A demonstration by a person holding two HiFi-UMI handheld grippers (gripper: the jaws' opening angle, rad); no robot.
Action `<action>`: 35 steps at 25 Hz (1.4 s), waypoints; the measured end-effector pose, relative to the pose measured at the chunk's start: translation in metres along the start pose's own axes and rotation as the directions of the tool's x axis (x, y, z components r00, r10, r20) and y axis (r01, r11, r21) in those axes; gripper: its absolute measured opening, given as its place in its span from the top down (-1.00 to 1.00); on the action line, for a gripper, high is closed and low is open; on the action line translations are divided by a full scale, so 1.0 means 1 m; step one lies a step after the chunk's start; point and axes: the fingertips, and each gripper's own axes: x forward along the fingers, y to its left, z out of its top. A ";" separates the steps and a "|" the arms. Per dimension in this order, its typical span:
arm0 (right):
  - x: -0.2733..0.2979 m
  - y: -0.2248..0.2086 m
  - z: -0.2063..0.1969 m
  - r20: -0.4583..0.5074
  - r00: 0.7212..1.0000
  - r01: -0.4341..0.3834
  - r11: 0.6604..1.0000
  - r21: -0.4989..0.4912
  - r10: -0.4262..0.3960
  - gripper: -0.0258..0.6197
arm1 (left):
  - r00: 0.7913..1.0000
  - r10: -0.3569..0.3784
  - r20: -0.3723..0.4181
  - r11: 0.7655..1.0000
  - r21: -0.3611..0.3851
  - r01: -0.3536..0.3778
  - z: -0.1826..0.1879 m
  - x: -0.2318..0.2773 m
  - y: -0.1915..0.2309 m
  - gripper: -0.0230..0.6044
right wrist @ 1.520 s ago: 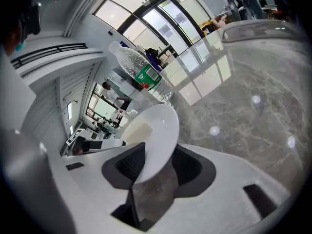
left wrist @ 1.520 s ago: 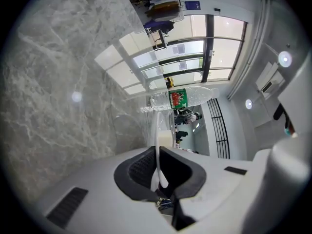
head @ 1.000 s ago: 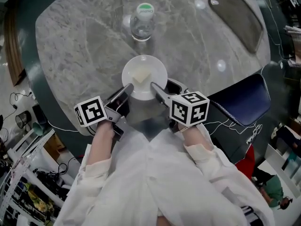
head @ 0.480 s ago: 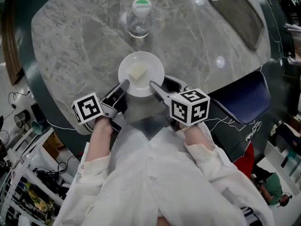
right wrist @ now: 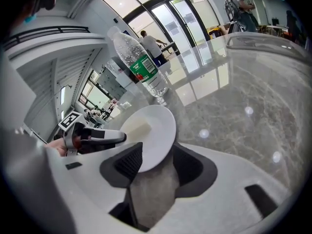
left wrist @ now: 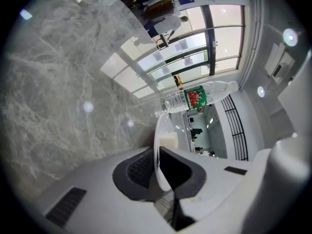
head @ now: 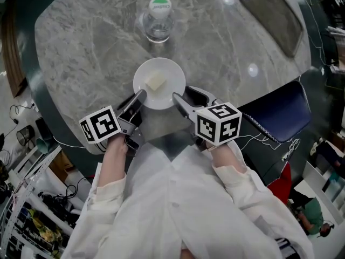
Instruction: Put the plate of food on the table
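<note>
Two grippers grip one white plate [head: 159, 83] from opposite sides, over the near part of a round grey marble table [head: 91, 42]. The left gripper [head: 139, 97] meets the plate's near-left rim and the right gripper [head: 178, 99] its near-right rim, so the plate sits just ahead of both sets of tips.

In the left gripper view the plate's rim [left wrist: 157, 130] runs edge-on between the two dark pads, and the jaws are pressed together on it. In the right gripper view the jaws likewise clamp the rim of the plate [right wrist: 153, 130], which tilts up and away from them. No view makes clear whether the plate's base touches the marble.

A pale, squarish piece of food [head: 156, 82] lies near the plate's middle, closer to the left gripper's side.

Beyond the plate, well clear of both grippers, a clear plastic water bottle [head: 159, 19] stands upright with a green cap. Its wrap label [right wrist: 143, 68] is green with a red patch. There is print on the label and cap, but it is too small to read. Each gripper's cube carries black-and-white square markers.
</note>
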 end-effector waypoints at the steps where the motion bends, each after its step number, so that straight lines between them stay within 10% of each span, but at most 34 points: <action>1: 0.000 0.000 0.000 -0.001 1.000 0.003 1.000 -0.007 -0.003 0.39 | 1.000 0.007 -0.005 1.000 0.025 -0.006 -0.001 0.000 -0.001 0.85; 7: -0.001 -0.003 0.001 -0.007 1.000 0.006 1.000 -0.016 -0.006 0.39 | 0.995 0.093 -0.045 0.979 0.184 -0.083 -0.002 0.002 -0.001 0.80; 13: 0.003 -0.005 0.011 0.022 0.999 0.039 0.999 -0.030 -0.039 0.39 | 0.968 0.235 -0.092 0.882 0.439 -0.172 -0.003 0.003 -0.002 0.56; 35: 0.012 -0.016 0.032 0.034 0.999 0.041 0.997 -0.062 -0.039 0.40 | 0.924 0.321 -0.210 0.822 0.547 -0.161 -0.018 -0.001 0.001 0.48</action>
